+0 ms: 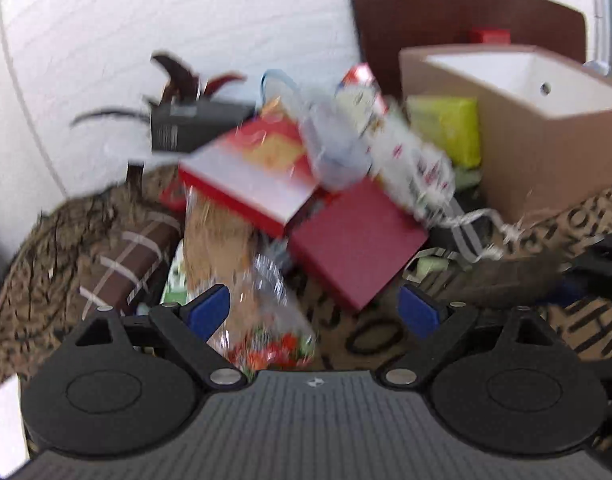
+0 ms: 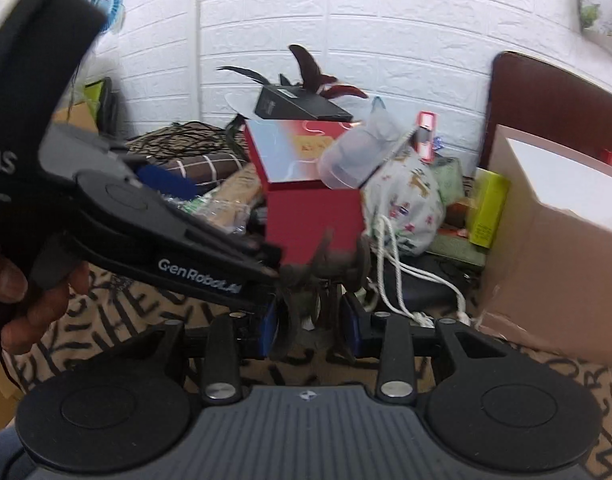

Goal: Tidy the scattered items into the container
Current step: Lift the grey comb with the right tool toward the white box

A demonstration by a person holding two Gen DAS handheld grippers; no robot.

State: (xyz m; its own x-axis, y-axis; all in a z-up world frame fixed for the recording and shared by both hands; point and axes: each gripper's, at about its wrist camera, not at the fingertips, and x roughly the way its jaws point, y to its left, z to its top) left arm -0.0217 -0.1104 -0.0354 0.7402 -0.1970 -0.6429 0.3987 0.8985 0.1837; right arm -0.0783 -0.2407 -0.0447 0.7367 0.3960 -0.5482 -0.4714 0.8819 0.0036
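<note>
A pile of scattered items lies on a patterned cloth: a dark red box (image 1: 356,240), a red and white box (image 1: 249,168), a black box (image 1: 189,126), a clear snack packet (image 1: 241,280) and a printed drawstring bag (image 2: 406,200). The cardboard container (image 1: 546,128) stands at the right, also in the right wrist view (image 2: 554,248). My left gripper (image 1: 314,312) is open and empty over the packet. My right gripper (image 2: 310,320) is shut on a dark brown figurine (image 2: 318,276). The left gripper's body (image 2: 145,224) crosses the right view.
A yellow-green box (image 1: 450,128) leans against the container. A brown checked pouch (image 1: 121,268) lies at the left. A dark brown chair back (image 1: 466,20) and a white brick wall (image 2: 346,20) stand behind. White cords (image 2: 402,276) trail from the bag.
</note>
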